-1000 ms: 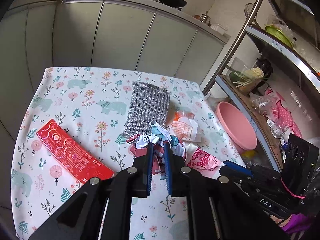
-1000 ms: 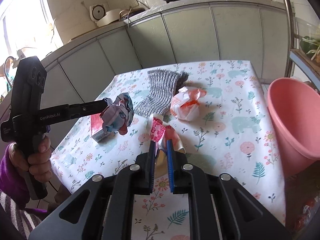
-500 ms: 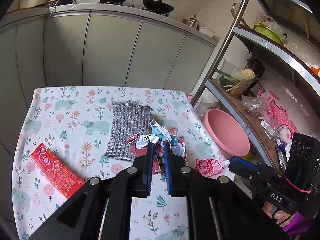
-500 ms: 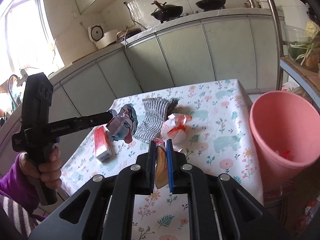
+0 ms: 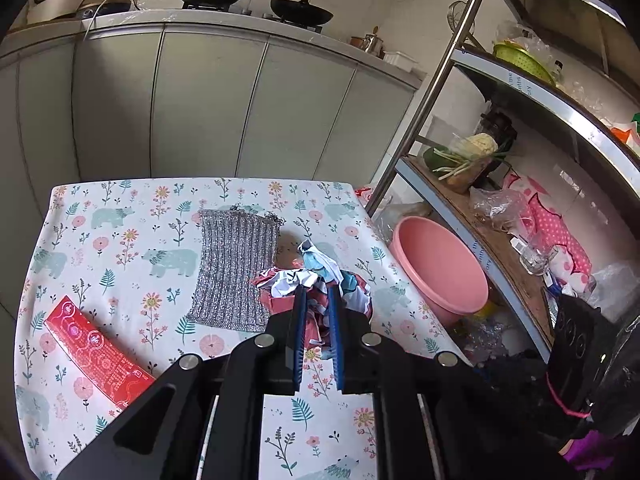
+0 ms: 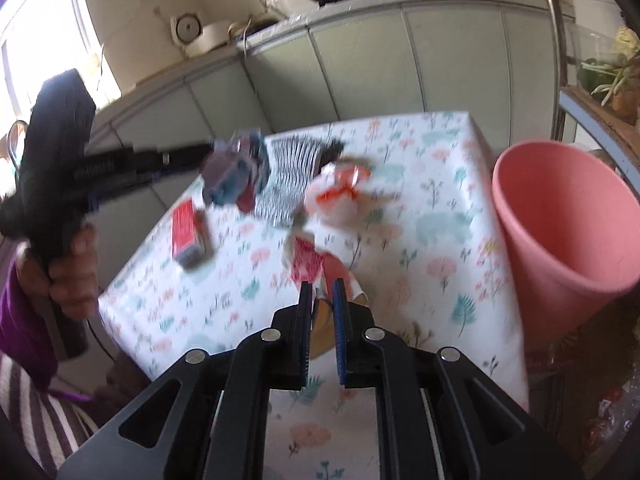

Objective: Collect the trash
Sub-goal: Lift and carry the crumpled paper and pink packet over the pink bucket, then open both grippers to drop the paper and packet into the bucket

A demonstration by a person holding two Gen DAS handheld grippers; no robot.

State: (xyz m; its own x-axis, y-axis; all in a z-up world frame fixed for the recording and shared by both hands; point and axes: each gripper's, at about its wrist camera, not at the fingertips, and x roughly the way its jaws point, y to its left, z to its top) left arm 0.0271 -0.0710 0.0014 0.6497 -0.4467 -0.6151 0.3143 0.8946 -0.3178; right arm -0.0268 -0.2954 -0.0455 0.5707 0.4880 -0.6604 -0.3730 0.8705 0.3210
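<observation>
My left gripper (image 5: 317, 298) is shut on a crumpled red, white and blue wrapper (image 5: 316, 276), lifted above the floral tablecloth (image 5: 120, 248). From the right wrist view the same wrapper (image 6: 234, 172) hangs at the tip of the left gripper (image 6: 208, 152), held by a hand (image 6: 72, 268). My right gripper (image 6: 322, 292) is shut on a red-and-white patterned wrapper (image 6: 308, 262), raised over the table. A crumpled white-and-orange wrapper (image 6: 338, 196) lies on the cloth beyond it. A pink bin (image 6: 560, 216) stands by the table's right side; it is also in the left wrist view (image 5: 438, 268).
A grey knitted cloth (image 5: 236, 268) lies mid-table. A red box (image 5: 96, 350) sits near the left edge, also seen blurred (image 6: 186, 232). A metal shelf rack (image 5: 500, 216) with vegetables and bags stands right of the bin. Kitchen cabinets (image 5: 200, 100) run behind.
Both grippers have risen and pulled back from the table with their wrappers. The right gripper's red-and-white wrapper has come off the cloth; the pink bin looms larger on the right.
</observation>
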